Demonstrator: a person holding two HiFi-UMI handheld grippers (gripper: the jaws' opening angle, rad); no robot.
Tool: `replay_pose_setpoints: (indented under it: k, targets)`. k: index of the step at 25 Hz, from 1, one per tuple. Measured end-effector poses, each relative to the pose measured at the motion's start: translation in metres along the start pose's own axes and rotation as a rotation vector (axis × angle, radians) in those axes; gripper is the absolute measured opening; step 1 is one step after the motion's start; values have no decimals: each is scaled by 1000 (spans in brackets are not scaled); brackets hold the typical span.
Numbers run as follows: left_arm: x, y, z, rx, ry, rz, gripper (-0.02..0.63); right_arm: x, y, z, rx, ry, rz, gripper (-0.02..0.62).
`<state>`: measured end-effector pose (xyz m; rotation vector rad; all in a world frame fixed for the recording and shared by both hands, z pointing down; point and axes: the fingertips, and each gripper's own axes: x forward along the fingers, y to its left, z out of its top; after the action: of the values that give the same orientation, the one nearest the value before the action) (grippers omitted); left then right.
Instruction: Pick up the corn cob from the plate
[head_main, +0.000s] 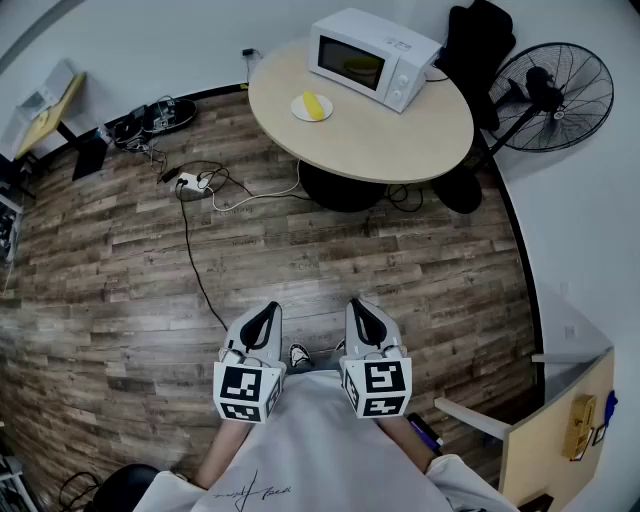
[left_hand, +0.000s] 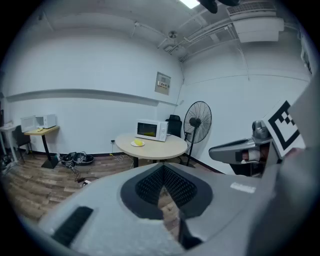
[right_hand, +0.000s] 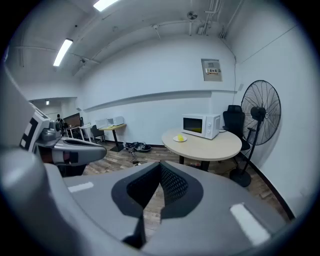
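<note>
A yellow corn cob (head_main: 314, 105) lies on a small white plate (head_main: 299, 110) on the round beige table (head_main: 400, 140), in front of a white microwave (head_main: 372, 45). It also shows far off as the corn cob (left_hand: 138, 143) in the left gripper view and as the corn cob (right_hand: 180, 138) in the right gripper view. My left gripper (head_main: 264, 314) and right gripper (head_main: 362, 306) are held side by side close to my body, over the wooden floor and well short of the table. Both point towards it. Each gripper is shut with nothing between its jaws.
A black standing fan (head_main: 555, 95) and a black chair (head_main: 480, 40) stand to the right of the table. A power strip with cables (head_main: 190, 182) lies on the floor at the left. A side desk (head_main: 45, 110) is at the far left, a wooden cabinet (head_main: 560, 430) at my right.
</note>
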<state>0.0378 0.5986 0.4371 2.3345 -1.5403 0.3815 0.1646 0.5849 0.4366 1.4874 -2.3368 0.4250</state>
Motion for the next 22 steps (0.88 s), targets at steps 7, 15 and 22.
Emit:
replay_pose_setpoints:
  k: [7, 15, 22]
  targets:
    - [-3, 12, 2, -60, -14, -3, -11, -3, -5, 5, -4, -11, -23, 2]
    - [-7, 37, 5, -108, -40, 12, -11, -1, -25, 20, 99, -74, -27, 3]
    - [-2, 62, 11, -155, -68, 63, -10, 10, -16, 34, 57, -119, 112, 11]
